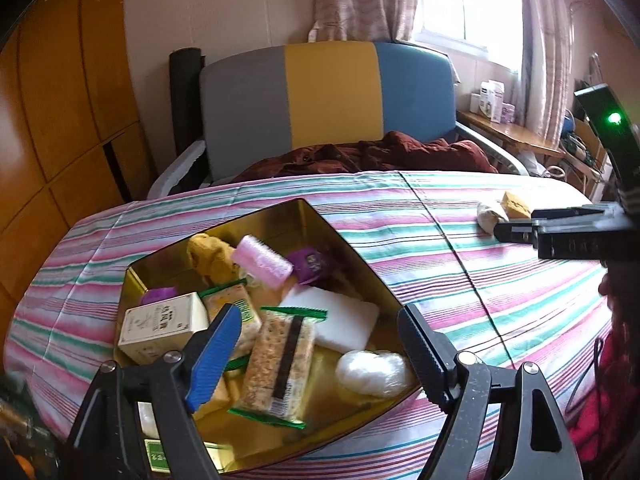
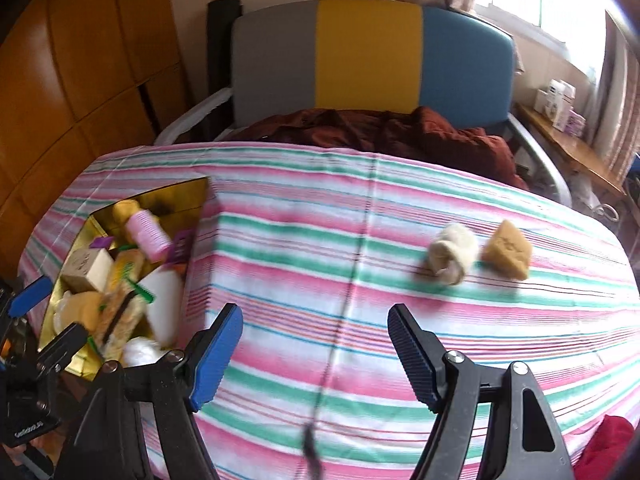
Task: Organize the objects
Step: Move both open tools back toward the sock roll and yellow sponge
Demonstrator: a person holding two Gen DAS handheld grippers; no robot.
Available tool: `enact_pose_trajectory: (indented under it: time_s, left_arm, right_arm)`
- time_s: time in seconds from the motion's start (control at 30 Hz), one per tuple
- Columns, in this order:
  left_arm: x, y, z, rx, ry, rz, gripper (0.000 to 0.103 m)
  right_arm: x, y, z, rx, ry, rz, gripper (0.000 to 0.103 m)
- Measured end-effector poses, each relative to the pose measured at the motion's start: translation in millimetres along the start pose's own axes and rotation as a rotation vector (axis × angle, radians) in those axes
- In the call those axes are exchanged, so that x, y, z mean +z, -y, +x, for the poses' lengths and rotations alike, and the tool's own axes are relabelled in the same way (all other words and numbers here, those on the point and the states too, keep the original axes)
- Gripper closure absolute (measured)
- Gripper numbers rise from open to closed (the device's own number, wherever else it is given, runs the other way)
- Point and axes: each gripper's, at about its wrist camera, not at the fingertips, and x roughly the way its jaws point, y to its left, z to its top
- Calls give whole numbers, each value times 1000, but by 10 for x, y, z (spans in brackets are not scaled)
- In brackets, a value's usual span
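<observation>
Most items already lie in the gold tin (image 1: 168,268); a cream bundle (image 2: 452,254), perhaps cloth, and a tan sponge (image 2: 507,249) remain on the striped cloth (image 2: 360,208). The left gripper (image 1: 320,354) and right gripper (image 2: 314,354) both stand apart, empty.

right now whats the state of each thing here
left gripper: open, empty, over tin
right gripper: open, empty
gold tin: lidless, holding many items
cream roll: loose on cloth
tan sponge: loose on cloth, beside roll
</observation>
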Motion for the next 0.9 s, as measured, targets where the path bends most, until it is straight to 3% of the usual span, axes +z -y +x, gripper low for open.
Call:
enact_pose_trajectory:
  time_s: [0.5, 0.7, 0.9]
  left_arm:
    - [133, 424, 229, -56, -28, 93, 21]
    - [205, 605, 367, -76, -46, 126, 21]
    - [304, 846, 515, -104, -59, 156, 21]
  right_arm:
    - [301, 1238, 148, -185, 56, 200, 27]
    - [166, 1808, 265, -252, 100, 359, 27]
    - [-42, 2268, 321, -246, 67, 570, 27]
